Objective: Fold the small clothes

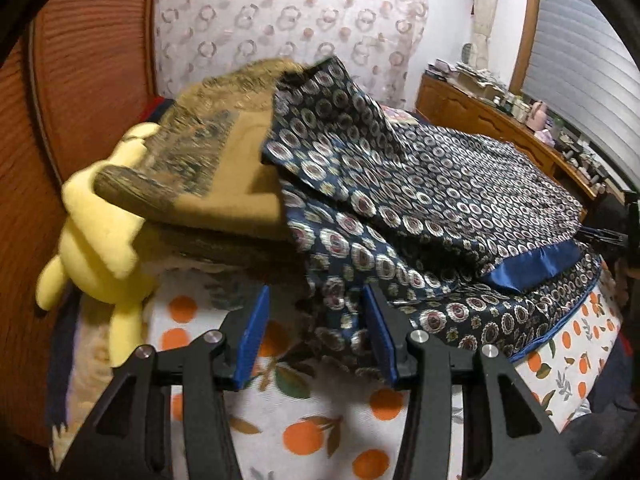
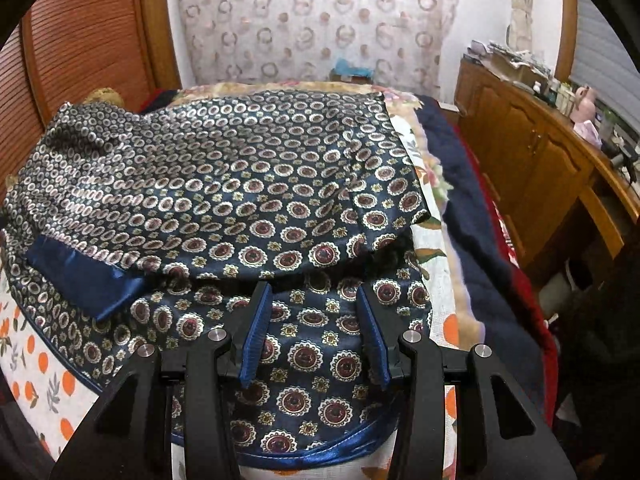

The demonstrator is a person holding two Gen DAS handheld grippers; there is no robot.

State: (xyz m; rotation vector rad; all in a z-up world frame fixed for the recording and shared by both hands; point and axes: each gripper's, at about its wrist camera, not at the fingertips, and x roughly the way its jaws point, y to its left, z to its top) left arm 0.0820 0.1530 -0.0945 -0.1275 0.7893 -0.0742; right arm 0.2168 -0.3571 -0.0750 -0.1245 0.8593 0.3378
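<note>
Hovering low over the patterned navy garment (image 2: 224,184) on the orange-print bedsheet (image 1: 320,436), the left gripper (image 1: 316,332) and right gripper (image 2: 312,330) are both pointing forward, jaws parted and grasping nothing.

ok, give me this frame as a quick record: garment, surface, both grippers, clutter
garment: dark blue patterned shirt, partly folded, blue cuff lying across the lower layer
surface: sheet with orange-fruit print on a bed
left gripper: jaws open, at the shirt's bunched edge, nothing clamped
right gripper: jaws open, over the shirt's near hem, nothing clamped
clutter: yellow plush toy under a folded brown blanket, beside the shirt
background: wooden cabinet along the right, patterned curtain behind
</note>
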